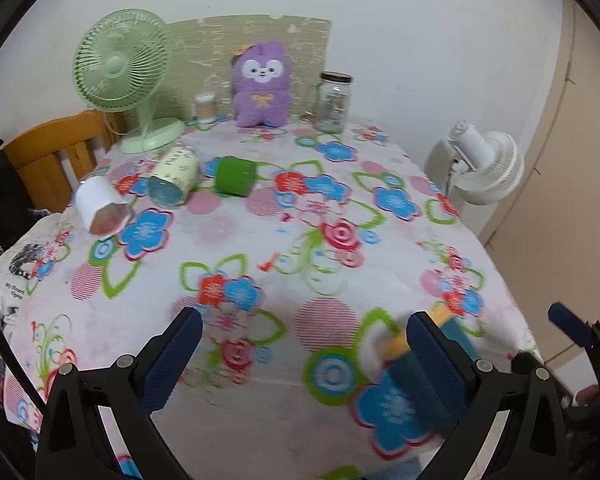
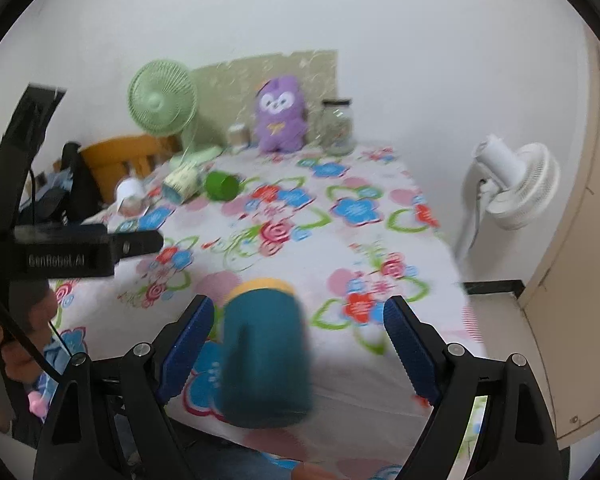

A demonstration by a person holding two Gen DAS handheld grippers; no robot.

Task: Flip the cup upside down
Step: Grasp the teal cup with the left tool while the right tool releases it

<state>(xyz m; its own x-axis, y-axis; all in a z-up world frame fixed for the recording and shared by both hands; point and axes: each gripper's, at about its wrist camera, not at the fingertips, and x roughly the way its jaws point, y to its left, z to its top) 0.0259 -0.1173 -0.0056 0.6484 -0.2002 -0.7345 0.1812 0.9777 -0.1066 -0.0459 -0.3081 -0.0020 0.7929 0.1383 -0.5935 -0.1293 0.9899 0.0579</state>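
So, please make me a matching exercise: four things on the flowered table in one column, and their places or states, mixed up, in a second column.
Things:
1. teal cup
2. green cup
3. glass jar
4. green fan

States:
a. stands upright at the back, right of the purple plush
b. lies on its side mid-table
c. between the open right gripper's fingers
d. stands at the back left corner

Pairs: 1-c, 2-b, 3-a, 4-d

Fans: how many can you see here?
2. A green fan stands on the table's far left corner; a white fan stands off the table's right edge. Others may be out of view.
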